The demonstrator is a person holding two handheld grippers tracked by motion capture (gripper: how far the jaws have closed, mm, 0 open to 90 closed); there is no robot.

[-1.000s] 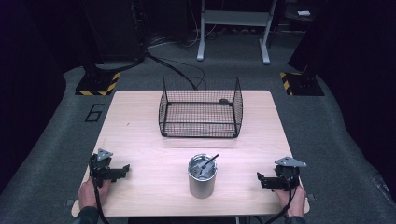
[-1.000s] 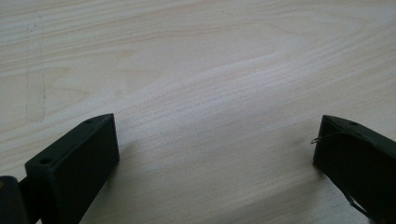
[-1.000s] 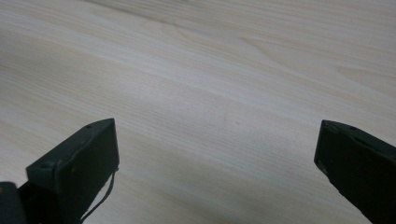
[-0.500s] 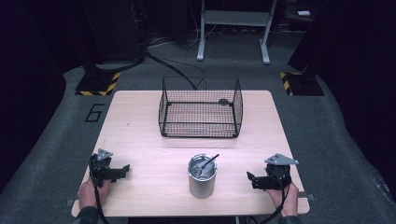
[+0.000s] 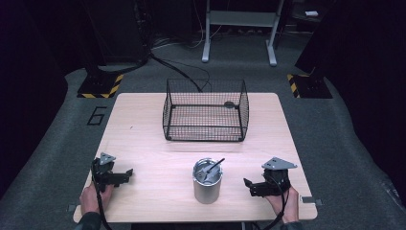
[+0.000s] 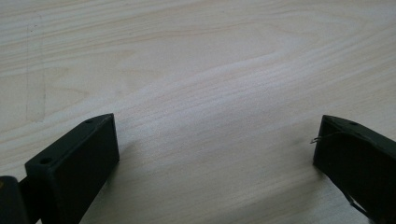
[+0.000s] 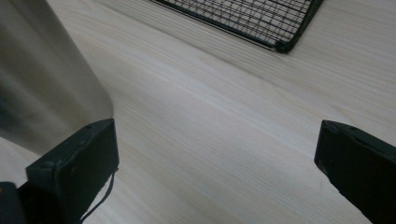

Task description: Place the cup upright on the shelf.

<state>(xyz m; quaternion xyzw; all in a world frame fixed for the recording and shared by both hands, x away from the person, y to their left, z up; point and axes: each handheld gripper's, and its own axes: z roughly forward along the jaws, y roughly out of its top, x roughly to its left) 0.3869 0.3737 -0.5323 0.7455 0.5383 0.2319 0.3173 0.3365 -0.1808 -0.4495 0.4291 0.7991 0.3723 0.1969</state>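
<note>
A steel cup (image 5: 207, 182) stands near the front middle of the wooden table (image 5: 143, 139), with dark utensils leaning inside it. A black wire basket (image 5: 206, 111) sits behind it toward the far edge. My left gripper (image 5: 125, 173) rests low at the front left, open over bare wood (image 6: 210, 93). My right gripper (image 5: 249, 185) is at the front right, open, pointing toward the cup. In the right gripper view the cup's wall (image 7: 46, 84) rises just beyond the left jaw and a basket corner (image 7: 280, 28) lies farther off.
Beyond the table's far edge are a metal stand's legs (image 5: 239, 48), cables on the grey floor and hazard-striped bases (image 5: 100, 86) at both sides. Bare wood lies between cup and basket.
My right gripper has slid left along the front of the table toward the steel cup. The left gripper has stayed in place.
</note>
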